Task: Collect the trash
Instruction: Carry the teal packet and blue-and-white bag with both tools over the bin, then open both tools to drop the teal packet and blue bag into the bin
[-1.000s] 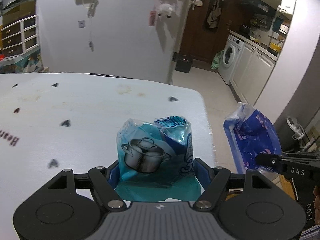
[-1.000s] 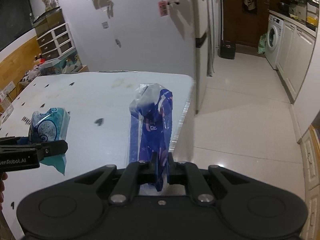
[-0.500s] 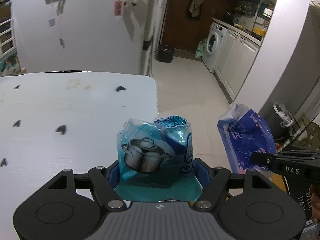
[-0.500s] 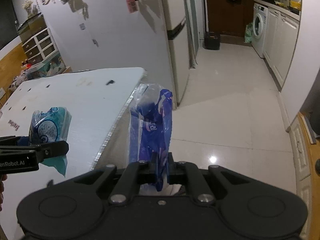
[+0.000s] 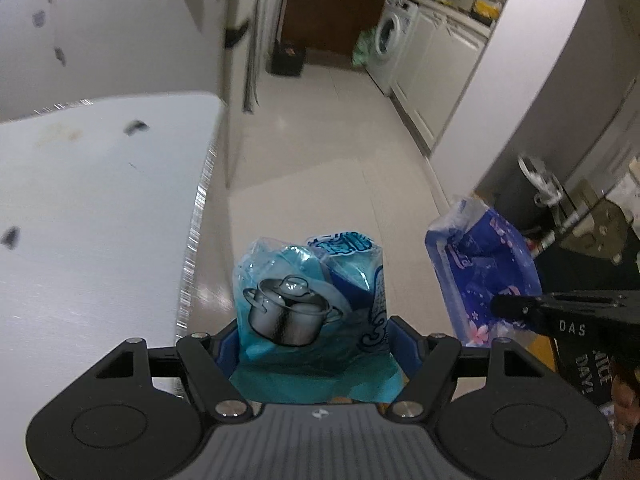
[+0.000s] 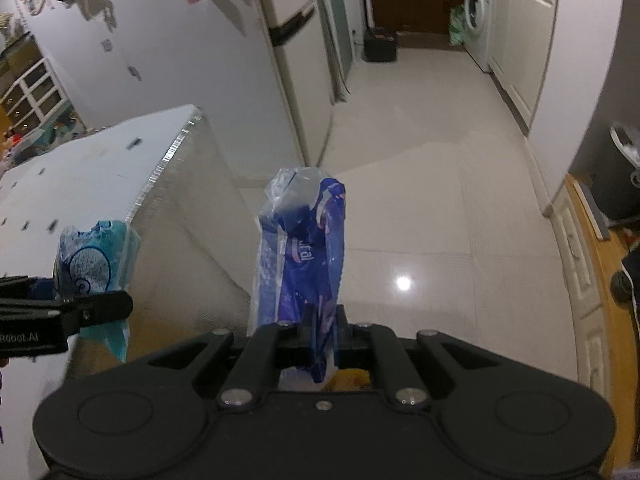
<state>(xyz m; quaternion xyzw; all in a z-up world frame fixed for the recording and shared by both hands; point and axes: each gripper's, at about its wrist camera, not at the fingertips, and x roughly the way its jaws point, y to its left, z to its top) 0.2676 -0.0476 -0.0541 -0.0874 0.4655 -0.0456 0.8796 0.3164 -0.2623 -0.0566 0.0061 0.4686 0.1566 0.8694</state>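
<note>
My left gripper is shut on a light blue plastic wrapper printed with a cooking pot, held in the air past the table's right edge. My right gripper is shut on a dark blue plastic wrapper, held upright over the floor. The dark blue wrapper also shows in the left wrist view, off to the right. The light blue wrapper also shows in the right wrist view, off to the left.
A white table lies to the left, its corner edge close to both grippers. A fridge stands behind it. Tiled floor leads to a washing machine and cabinets. A small bin stands at the right.
Both grippers have swung to the right, off the table and out over the floor, each still holding its wrapper. The table has slid to the left in both views.
</note>
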